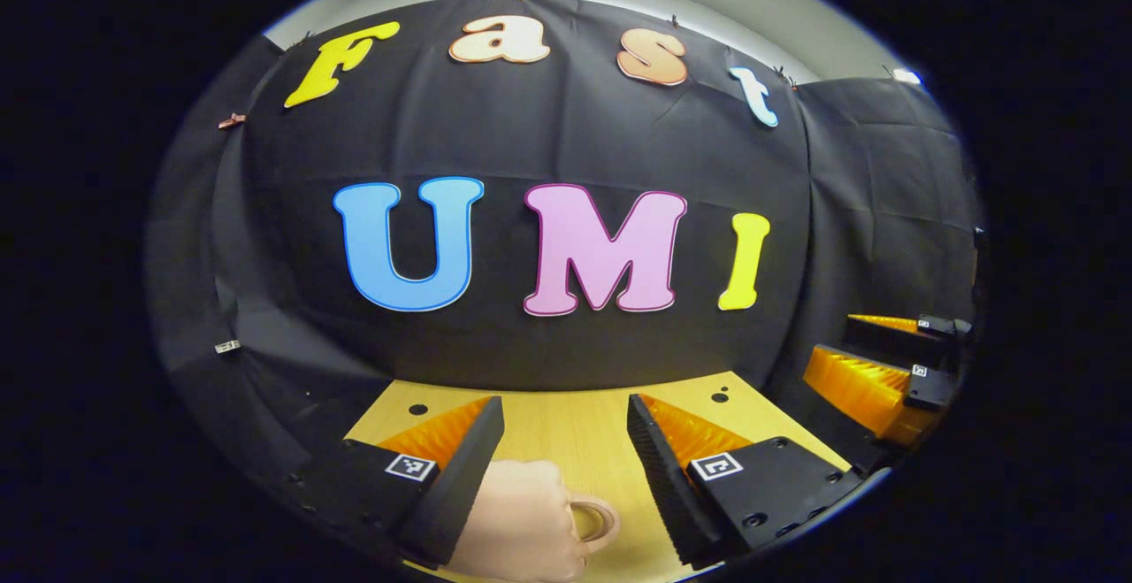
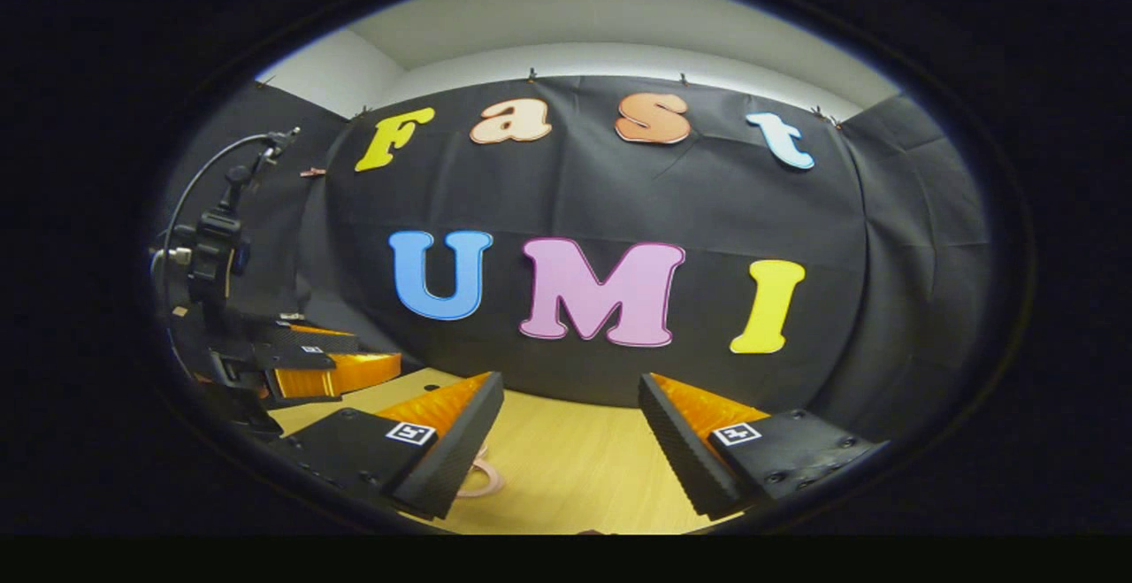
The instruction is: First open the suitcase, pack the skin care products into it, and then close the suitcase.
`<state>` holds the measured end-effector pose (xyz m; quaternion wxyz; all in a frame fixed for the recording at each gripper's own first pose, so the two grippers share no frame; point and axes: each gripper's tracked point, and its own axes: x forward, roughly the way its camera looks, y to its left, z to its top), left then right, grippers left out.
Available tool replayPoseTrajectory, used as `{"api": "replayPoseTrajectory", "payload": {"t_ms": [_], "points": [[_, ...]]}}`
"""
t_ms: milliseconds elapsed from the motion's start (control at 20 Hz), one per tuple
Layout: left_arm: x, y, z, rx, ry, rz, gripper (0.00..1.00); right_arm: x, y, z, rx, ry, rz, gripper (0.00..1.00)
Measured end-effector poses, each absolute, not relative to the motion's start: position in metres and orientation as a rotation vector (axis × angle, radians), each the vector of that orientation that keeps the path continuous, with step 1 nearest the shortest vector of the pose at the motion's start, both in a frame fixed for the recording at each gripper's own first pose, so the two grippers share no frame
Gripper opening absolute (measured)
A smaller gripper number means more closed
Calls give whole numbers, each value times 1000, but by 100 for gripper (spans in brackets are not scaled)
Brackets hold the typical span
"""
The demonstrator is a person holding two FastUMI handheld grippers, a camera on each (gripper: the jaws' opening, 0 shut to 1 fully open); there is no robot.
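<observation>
Both tools, left (image 1: 566,441) and right (image 2: 570,428), wide apart and empty above the wooden table (image 1: 566,424), pink suitcase (image 1: 522,521) below.

Apart from the booth wall's letters, no word, brand or number can be read in either view. The only signs are small square black-and-white coded marker tags: in the left gripper view one sits on each finger of the left claw (image 1: 566,455) and on the fingers of the right claw (image 1: 893,362) at the right edge. In the right gripper view the same kind of tag sits on each finger of the right claw (image 2: 570,433) and on the left claw (image 2: 327,357) farther off.
</observation>
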<state>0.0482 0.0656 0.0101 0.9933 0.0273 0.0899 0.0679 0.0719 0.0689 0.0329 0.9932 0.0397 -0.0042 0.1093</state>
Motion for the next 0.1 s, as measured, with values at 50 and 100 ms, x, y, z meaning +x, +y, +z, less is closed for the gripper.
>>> {"api": "replayPoseTrajectory", "payload": {"t_ms": [50, 100], "points": [[47, 67, 15, 45, 173, 136, 90, 73, 69, 36, 68, -22, 219, 97], [47, 69, 18, 38, 164, 136, 90, 74, 68, 37, 62, -24, 218, 96]]}}
